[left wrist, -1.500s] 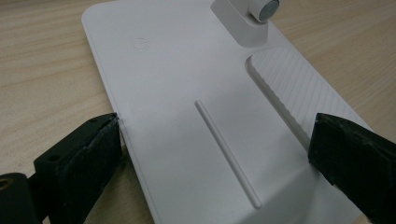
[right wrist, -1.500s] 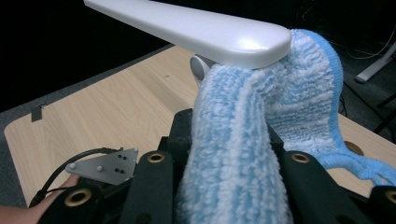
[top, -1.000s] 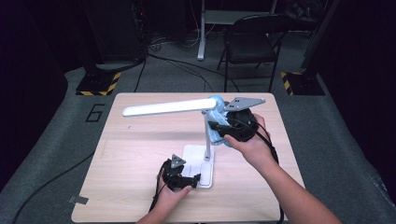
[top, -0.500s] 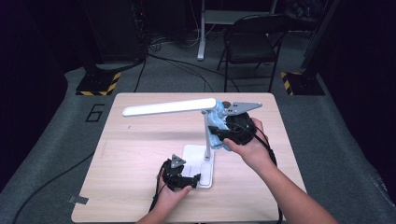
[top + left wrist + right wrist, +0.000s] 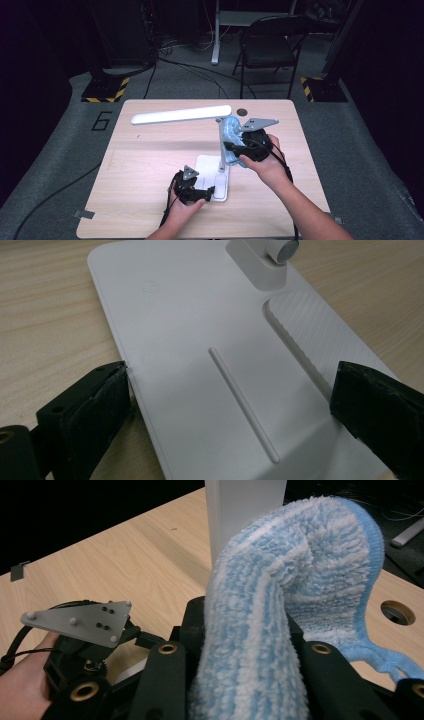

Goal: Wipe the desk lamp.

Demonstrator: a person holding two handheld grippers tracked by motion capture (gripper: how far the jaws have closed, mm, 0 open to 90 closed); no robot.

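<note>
Cloth (image 5: 231, 142) seemingly lower down lamp post (image 5: 220, 145)

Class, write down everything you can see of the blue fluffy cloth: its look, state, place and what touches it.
The light blue and white fluffy cloth looks like soft, striped microfibre with a darker blue stitched edge and a trailing thread. It is bunched and folded over, clamped between the jaws of the right tool. It presses against the white upright post of the desk lamp, about halfway up, above the lamp's flat white base on the wooden table.
</note>
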